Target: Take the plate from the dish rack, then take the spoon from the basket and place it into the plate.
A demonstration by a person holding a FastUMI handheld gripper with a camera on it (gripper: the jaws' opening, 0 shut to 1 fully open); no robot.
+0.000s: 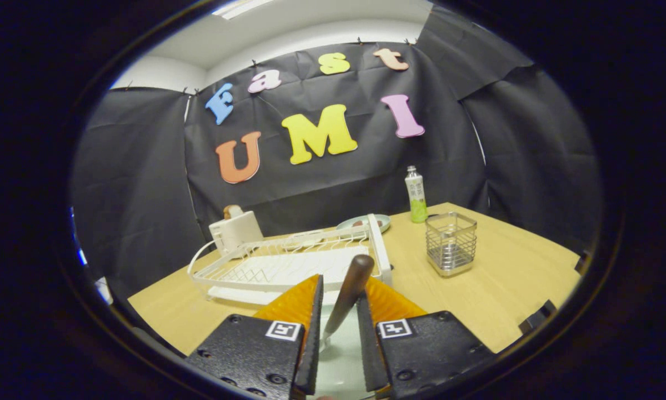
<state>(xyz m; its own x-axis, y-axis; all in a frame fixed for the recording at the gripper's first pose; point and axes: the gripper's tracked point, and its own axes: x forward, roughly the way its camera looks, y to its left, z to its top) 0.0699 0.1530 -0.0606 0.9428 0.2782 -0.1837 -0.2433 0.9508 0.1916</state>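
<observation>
Between the gripper fingers a spoon is seen, brown handle tilted up toward the dish rack. The fingers are parted with a gap on the left side; whether both press on the handle cannot be told. A pale plate is seen directly below. Right of the rack, a wire basket is set on the table; beyond, a bottle.

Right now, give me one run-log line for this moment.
gripper: between fingers, spoon, grip unclear | plate: below fingers | dish rack: empty | basket: empty
</observation>
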